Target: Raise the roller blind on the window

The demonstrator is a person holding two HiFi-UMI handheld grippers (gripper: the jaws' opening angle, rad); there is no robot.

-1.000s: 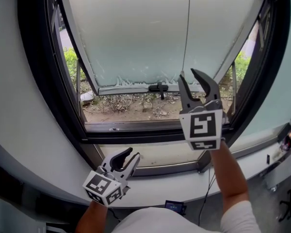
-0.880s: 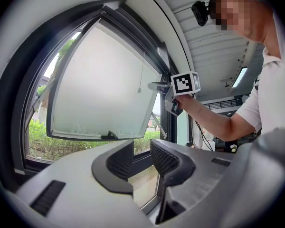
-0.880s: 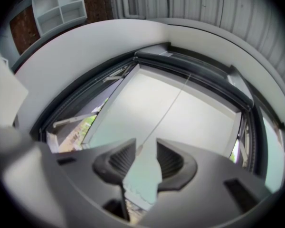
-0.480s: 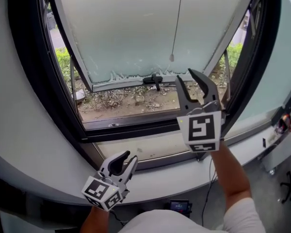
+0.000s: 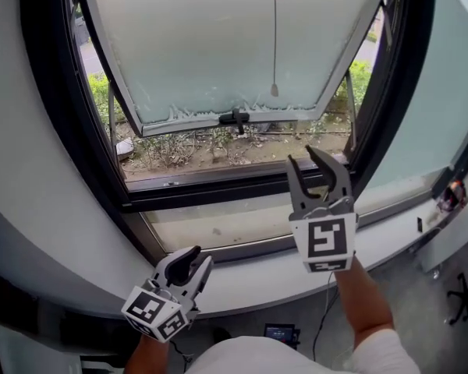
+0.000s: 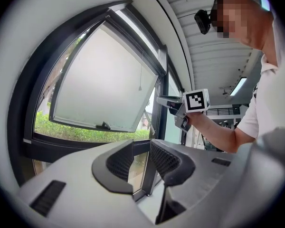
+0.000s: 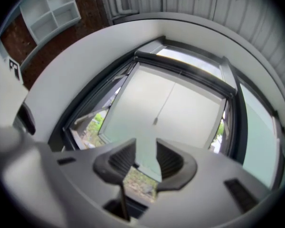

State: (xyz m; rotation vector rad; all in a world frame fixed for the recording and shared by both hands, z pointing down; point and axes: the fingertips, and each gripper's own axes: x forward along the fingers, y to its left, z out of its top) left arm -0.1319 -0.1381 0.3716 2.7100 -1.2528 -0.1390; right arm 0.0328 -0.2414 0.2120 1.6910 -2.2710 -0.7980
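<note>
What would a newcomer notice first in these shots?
The frosted window, tilted open, fills the top of the head view, with a thin cord hanging free in front of it. Below the cord's end, the right gripper stands open and empty. The left gripper, also open and empty, sits low by the white sill.

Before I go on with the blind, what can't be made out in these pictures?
Pull cord: top cut off by the head view's upper edge.
Pale panel: blind fabric or frosted glass, no view tells.
Small screen near the bottom edge: too small in the head view.
</note>
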